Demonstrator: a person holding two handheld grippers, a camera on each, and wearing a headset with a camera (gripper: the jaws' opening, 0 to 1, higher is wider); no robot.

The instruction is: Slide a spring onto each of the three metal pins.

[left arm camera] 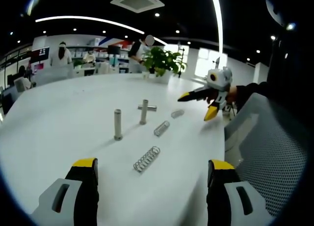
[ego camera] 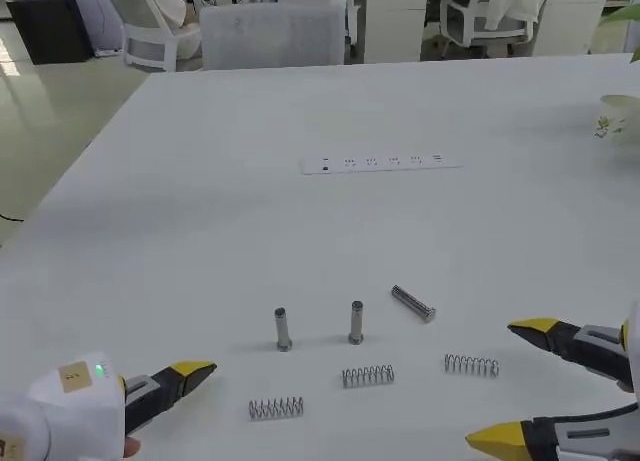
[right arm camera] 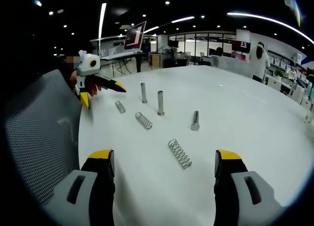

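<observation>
Left gripper (left arm camera: 153, 164): held low and about level over the table (ego camera: 200, 201) edge, far on the person's side of the power strip (ego camera: 380, 163) and past its left end. Jaws spread wide, nothing between them.

Right gripper (right arm camera: 164, 155): same low, level pose, on the person's side of the strip and past its right end. Jaws wide, empty. Both grippers have yellow tips on grey fingers.

Pins are smooth bright metal cylinders. The left pin (ego camera: 282, 329) and middle pin (ego camera: 356, 322) stand upright on the person's side of the strip. The third pin (ego camera: 412, 303) lies flat and slanted.

Springs are thin coiled wire. The left spring (ego camera: 276, 408), middle spring (ego camera: 368, 376) and right spring (ego camera: 471, 365) lie flat in a row, farther from the strip than the pins and apart from them.

Table surface is plain matt white.
</observation>
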